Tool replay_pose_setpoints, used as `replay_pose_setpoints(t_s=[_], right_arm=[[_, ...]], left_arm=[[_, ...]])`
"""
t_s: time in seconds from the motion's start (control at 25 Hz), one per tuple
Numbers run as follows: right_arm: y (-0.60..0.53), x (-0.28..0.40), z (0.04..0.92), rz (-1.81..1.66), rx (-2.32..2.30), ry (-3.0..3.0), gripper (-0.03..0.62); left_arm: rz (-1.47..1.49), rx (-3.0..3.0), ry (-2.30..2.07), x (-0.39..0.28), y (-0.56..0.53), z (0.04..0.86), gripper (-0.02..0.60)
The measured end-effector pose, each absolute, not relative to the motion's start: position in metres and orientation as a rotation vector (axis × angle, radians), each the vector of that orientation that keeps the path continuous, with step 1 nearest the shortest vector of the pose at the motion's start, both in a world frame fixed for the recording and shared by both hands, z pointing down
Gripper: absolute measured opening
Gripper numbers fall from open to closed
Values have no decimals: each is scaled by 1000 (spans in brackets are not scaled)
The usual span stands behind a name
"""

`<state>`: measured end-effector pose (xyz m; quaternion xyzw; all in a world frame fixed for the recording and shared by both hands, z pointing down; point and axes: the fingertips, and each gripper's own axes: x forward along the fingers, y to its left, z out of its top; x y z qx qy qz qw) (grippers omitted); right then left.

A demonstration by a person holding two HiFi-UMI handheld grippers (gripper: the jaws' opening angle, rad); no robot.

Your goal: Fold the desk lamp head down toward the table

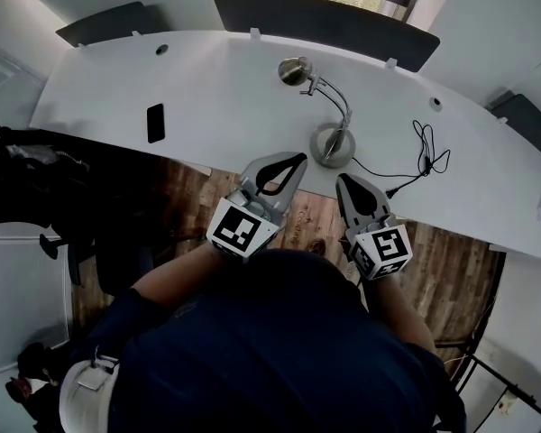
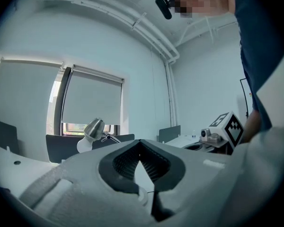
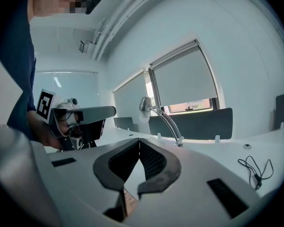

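Observation:
A silver desk lamp stands on the white desk. Its round base sits near the front edge, and a curved neck rises to the head, which is up. My left gripper is shut and empty, its tips just short of the desk edge, left of the base. My right gripper is also shut and empty, just below the base. The left gripper view shows the lamp head ahead to the left, beyond the closed jaws. In the right gripper view the neck stands beyond the closed jaws.
A black cable lies coiled right of the lamp base. A flat black rectangle lies on the desk at left. Dark partition panels line the far edge. A dark chair stands left, over a wooden floor.

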<state>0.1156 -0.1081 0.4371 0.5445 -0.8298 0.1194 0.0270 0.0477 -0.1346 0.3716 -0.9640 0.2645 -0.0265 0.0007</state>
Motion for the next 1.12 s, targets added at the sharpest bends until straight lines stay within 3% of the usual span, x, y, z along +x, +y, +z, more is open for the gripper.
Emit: replay_pose_setpoints(t_s=[1.04, 1.12], right_arm=[[-194, 172, 516, 447, 1711, -2413, 12], [-198, 174, 523, 456, 1708, -2399, 13]], left_arm=[[-205, -2861, 978, 66, -215, 362, 9], [-230, -2850, 979, 69, -217, 364, 30]])
